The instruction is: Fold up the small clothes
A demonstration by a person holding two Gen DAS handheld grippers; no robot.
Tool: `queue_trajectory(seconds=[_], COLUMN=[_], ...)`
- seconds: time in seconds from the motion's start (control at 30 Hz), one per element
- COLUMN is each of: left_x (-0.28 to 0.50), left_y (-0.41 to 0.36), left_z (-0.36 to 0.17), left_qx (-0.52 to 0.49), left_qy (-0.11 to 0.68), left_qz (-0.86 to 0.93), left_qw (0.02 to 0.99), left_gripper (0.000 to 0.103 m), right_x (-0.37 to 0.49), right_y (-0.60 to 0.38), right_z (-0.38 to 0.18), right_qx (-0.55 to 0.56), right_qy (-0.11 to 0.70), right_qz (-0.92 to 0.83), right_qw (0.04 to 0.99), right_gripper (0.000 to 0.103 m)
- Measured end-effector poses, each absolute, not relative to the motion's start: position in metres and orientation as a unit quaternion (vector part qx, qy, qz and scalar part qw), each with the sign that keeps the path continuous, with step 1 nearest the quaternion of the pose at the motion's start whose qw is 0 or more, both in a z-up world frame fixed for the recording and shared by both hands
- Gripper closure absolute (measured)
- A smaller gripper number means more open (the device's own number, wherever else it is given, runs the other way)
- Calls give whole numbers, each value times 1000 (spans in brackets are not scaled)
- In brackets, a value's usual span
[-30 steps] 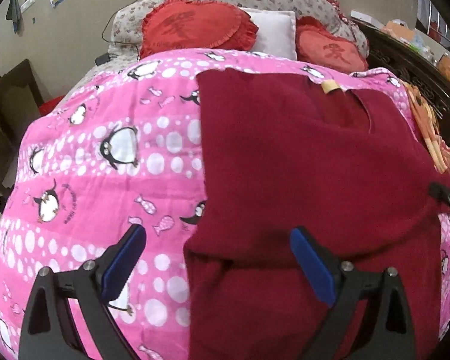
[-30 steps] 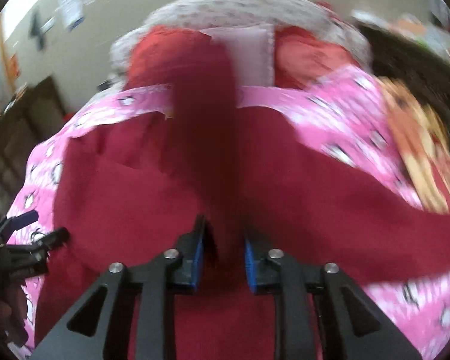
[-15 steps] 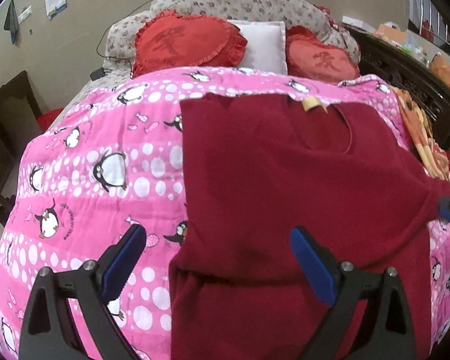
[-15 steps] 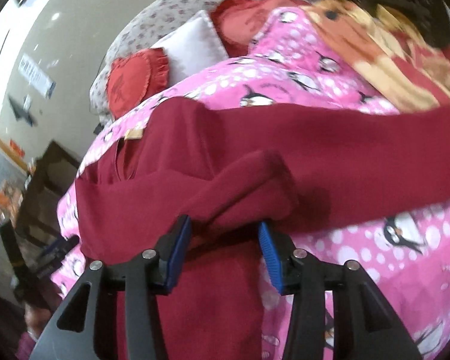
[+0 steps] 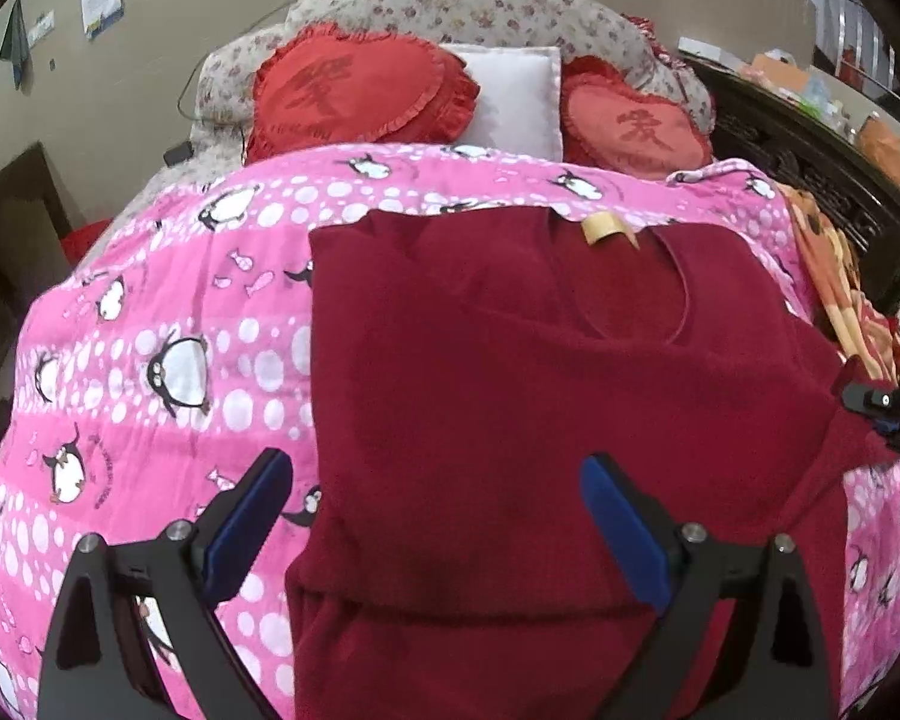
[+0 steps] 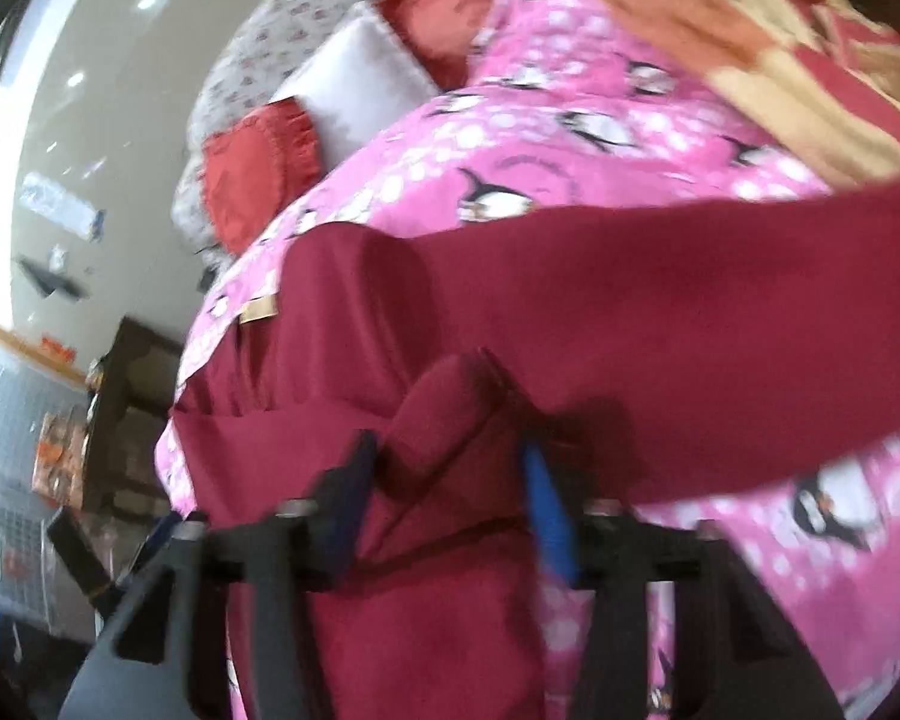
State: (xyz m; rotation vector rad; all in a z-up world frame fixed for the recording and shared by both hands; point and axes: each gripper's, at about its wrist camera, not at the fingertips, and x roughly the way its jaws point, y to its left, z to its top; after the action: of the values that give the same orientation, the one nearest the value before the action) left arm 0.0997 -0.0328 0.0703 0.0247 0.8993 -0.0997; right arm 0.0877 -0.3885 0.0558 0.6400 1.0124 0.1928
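A dark red sweater (image 5: 510,360) lies flat on the pink penguin quilt (image 5: 168,300), its tan neck label (image 5: 603,228) at the far end. My left gripper (image 5: 435,465) hangs open above the sweater's near left part, touching nothing. My right gripper (image 5: 870,402) shows at the sweater's right edge. In the right wrist view the right gripper (image 6: 450,450) is closing its jaws on a bunched fold of the sweater (image 6: 444,414), which fills the gap between the blue pads. The sleeve (image 6: 720,312) stretches away to the right.
Two red heart cushions (image 5: 360,90) and a white pillow (image 5: 510,96) lean on the flowered headboard. An orange patterned blanket (image 5: 834,276) lies along the bed's right side beside a dark carved frame (image 5: 810,168). Dark furniture (image 5: 6,228) stands to the left.
The right gripper rolled and moved to the sweater's right edge, its jaws wider around a fold than on the sleeve before. The left gripper drew back slightly and stayed open.
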Motion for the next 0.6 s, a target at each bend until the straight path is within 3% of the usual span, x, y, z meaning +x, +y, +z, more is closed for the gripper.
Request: queue_trajectory(seconds=[0.13,0.27,0.3,0.37,0.47,0.6], left_x=[110,103,101,100,91,78], left_y=[-34,-32,-33,-36,-39,-39], left_z=[82,100,100,92,82,71], left_qx=[2,-19,-19,-14,-5,4], left_qy=[457,445,443,448,436,441], left_qz=[-41,-44,-45,-42,-42,-30], left_qw=[889,894,895,893,899,897], left_gripper=[4,4,4,4,4,4], right_x=[92,68,64,65,57,30], right_y=[-381,-370,-369,-372,-402,-421], right_z=[94,148,146,122,92,103], right_qx=[267,163,143,97,132,192], right_qy=[427,331,325,371,431,390], right_qz=[121,117,109,79,40,48], right_qw=[855,922,929,920,892,899], right_gripper=[103,103,91,71,72,72])
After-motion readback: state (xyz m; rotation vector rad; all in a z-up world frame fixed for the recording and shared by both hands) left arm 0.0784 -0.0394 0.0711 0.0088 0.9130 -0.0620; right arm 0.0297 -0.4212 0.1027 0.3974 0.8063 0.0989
